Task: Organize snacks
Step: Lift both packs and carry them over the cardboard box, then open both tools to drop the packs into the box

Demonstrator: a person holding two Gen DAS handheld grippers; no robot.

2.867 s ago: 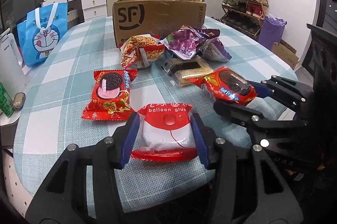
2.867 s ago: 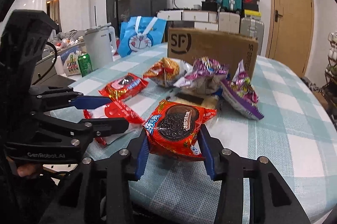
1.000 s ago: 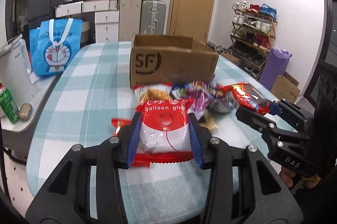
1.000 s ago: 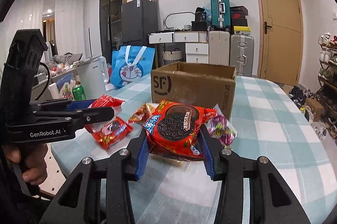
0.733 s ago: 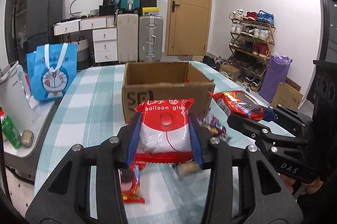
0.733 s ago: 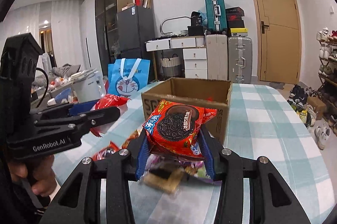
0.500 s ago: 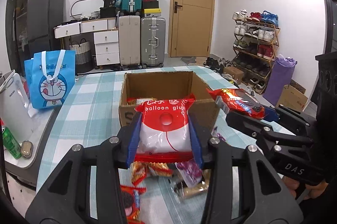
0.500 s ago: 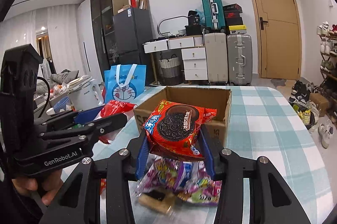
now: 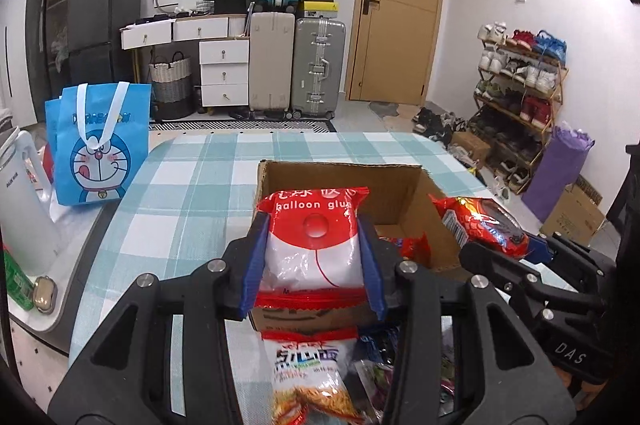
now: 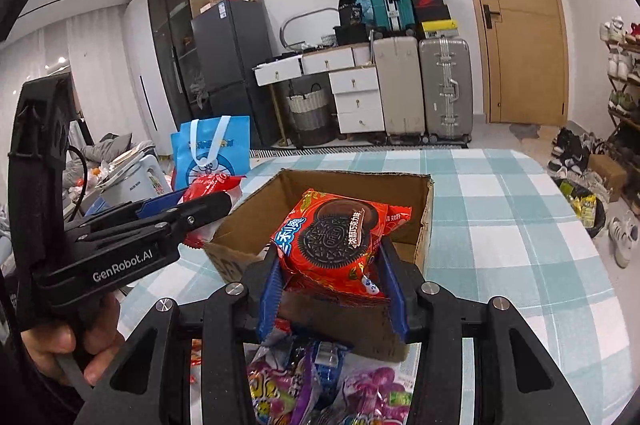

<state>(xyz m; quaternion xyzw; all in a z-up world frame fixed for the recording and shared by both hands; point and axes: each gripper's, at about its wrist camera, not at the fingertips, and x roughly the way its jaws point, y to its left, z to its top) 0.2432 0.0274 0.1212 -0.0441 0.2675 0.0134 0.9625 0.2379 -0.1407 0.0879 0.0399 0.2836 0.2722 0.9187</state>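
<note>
Left gripper (image 9: 312, 261) has its jaws clamped on the red-and-white balloon glue packet (image 9: 314, 245), blue pads pressed on both sides, packet upright and held above the near edge of the open cardboard box (image 9: 344, 185). Right gripper (image 10: 332, 277) jaws are clamped on the red Oreo packet (image 10: 340, 237), face toward the camera, tilted a little, also above the box's near wall. From the left wrist view the right gripper (image 9: 516, 249) shows at the right with the Oreo packet (image 9: 476, 225) sticking out over the box's right side; from the right wrist view the left gripper (image 10: 176, 209) comes in from the left, with the balloon glue packet (image 10: 212, 185) just beside the box's left wall (image 10: 256, 209). A hand (image 10: 72, 341) grips the left tool's handle at lower left. The box sits on the bench (image 9: 192, 193) (teal-and-white check cloth), flaps open; something red (image 9: 412, 245) lies inside near the right wall, can't tell what. In front of the box, below the jaws, loose snacks lie on the bench: a bag of orange strips (image 9: 316, 377) under the left gripper, purple wrappers (image 10: 360, 397) under the right one. A blue Doraemon tote (image 9: 96, 145) stands at the bench's left edge. Suitcases (image 9: 296, 65) are stacked by the far wall, a shoe rack (image 9: 520, 81) is on the right.
</note>
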